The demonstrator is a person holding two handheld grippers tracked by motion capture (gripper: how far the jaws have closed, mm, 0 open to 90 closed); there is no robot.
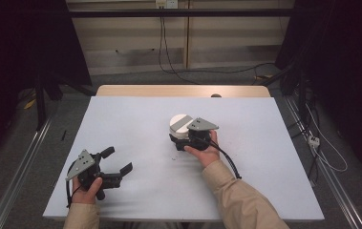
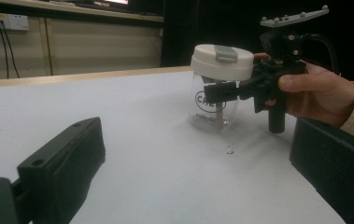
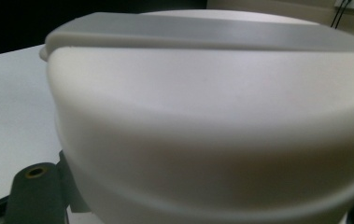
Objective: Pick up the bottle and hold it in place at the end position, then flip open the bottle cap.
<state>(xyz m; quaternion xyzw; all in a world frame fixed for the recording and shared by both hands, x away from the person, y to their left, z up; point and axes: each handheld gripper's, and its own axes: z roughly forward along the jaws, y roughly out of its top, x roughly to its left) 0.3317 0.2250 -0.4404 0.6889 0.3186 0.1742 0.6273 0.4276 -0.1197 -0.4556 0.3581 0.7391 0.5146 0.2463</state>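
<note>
The right gripper [image 1: 184,141] is clamped on a clear jar [image 2: 210,106] just under its white lid [image 2: 222,61], its jaws drawn in nearly as far as they go, one on either side of the glass body. The jar stands upright on the white table [image 1: 135,119], directly ahead of this gripper and pressed up close to it, so that the lid rises right above the jaws in the right gripper view. The left gripper [image 1: 116,163] rests low on the table, well off to the jar's other side, jaws spread wide and empty. The main risk is, I judge, the grip itself: the jaws pinch smooth, rounded glass below a lid that overhangs them, so a lift or tilt could let the jar slide down or pivot between the pads. If the lid is meant to come off, the left gripper must reach across, and a hurried twist could spin the whole jar or tip it. A small dark speck [image 2: 230,150] lies on the table in front of the jar's base; dragging the jar could catch it.
</note>
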